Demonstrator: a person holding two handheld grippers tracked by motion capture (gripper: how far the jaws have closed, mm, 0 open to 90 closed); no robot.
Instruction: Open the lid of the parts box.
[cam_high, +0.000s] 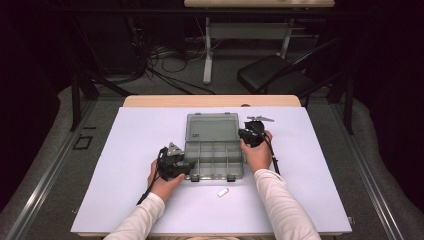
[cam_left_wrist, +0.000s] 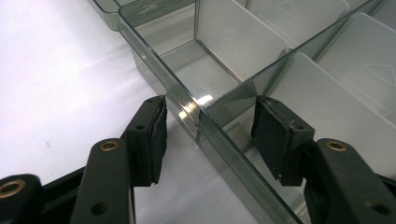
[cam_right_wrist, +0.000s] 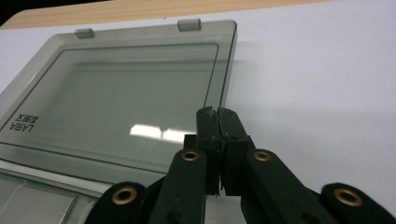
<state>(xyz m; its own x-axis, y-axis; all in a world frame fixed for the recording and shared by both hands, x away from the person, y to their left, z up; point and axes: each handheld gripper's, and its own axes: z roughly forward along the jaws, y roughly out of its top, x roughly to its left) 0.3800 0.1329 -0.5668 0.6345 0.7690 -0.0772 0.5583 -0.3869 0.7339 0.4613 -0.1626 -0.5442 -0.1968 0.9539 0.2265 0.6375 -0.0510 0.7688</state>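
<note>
We have a clear compartment box (cam_high: 214, 159) lying open on the worktop (cam_high: 130, 150), its lid (cam_right_wrist: 116, 98) folded flat away from us, and both claws are at it. Our left claw (cam_left_wrist: 208, 128) is spread, and the box's near left wall (cam_left_wrist: 187, 109) runs up between the two pads: one pad sits outside the wall on the worktop side, the other hangs over a compartment inside, neither clearly touching the plastic. Our right claw (cam_right_wrist: 217, 116) is pressed together with nothing that we can see between the pads; its tip rests at the right edge of the lid, just in front of it, and whether it touches the rim we cannot tell. A small white piece (cam_high: 223, 192) lies on the worktop behind and to the right of the left claw, apart from the box. We judge that we are steadying the box on the left while the right claw readies to take the lid, so closing looks like the step in hand. Next, the left claw should pinch the wall firmly, and the right claw should get under the lid's edge and swing it over toward us without dragging the box.
</note>
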